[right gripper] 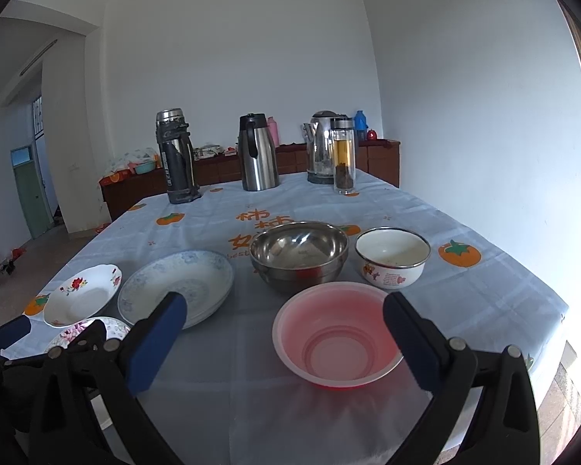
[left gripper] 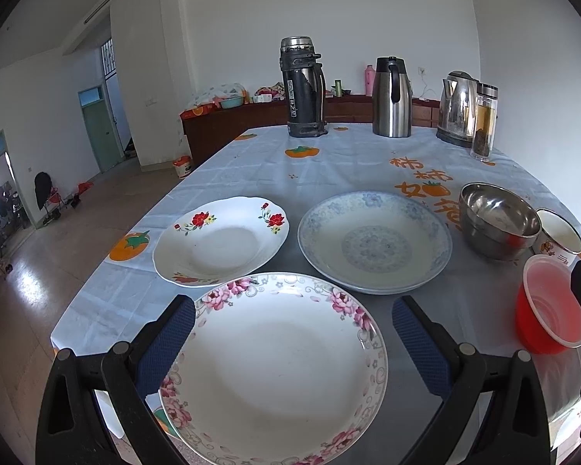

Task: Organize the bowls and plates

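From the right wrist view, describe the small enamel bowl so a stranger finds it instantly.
On the persimmon-print tablecloth, find the steel bowl at mid-table. The enamel bowl sits just right of it, behind the red plastic bowl. Only it is white with a dark rim and a small cartoon print.

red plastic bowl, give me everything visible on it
The red plastic bowl is translucent, with a paler pink rim and stepped rings down to a flat bottom. It looks thin, and empty. It stands upright on the tablecloth, just in front of the steel bowl; whether the two touch is unclear. The open right gripper frames it without touching.
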The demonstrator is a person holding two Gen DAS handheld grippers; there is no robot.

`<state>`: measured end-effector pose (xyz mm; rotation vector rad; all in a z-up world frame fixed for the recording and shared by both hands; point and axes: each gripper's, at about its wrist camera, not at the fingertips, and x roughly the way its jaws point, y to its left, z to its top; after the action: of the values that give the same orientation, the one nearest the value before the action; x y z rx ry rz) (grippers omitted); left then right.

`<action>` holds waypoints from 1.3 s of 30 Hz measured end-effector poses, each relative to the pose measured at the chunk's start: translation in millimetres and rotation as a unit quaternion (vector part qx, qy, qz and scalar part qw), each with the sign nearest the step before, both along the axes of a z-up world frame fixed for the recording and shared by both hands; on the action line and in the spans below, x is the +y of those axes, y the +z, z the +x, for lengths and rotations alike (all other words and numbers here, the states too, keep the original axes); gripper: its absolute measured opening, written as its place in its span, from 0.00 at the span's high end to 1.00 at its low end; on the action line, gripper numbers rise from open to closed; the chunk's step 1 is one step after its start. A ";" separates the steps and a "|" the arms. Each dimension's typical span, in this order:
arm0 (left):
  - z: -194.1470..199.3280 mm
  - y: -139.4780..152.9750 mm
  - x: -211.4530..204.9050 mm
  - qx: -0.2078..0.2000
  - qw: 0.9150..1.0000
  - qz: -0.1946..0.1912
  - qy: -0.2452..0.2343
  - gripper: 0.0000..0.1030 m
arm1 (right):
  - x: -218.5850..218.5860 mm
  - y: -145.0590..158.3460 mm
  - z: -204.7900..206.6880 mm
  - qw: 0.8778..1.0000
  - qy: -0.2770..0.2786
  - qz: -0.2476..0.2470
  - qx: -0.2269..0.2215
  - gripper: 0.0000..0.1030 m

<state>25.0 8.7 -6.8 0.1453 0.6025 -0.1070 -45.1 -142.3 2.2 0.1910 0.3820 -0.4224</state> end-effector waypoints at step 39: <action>39.9 -47.4 113.7 0.129 0.992 -0.017 0.009 0.11 | 55.4 -69.3 85.0 0.951 0.247 0.123 0.141 0.55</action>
<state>64.9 122.4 -54.3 0.0933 0.8586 -0.1187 40.0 -86.9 -67.1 0.2703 0.7439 0.0990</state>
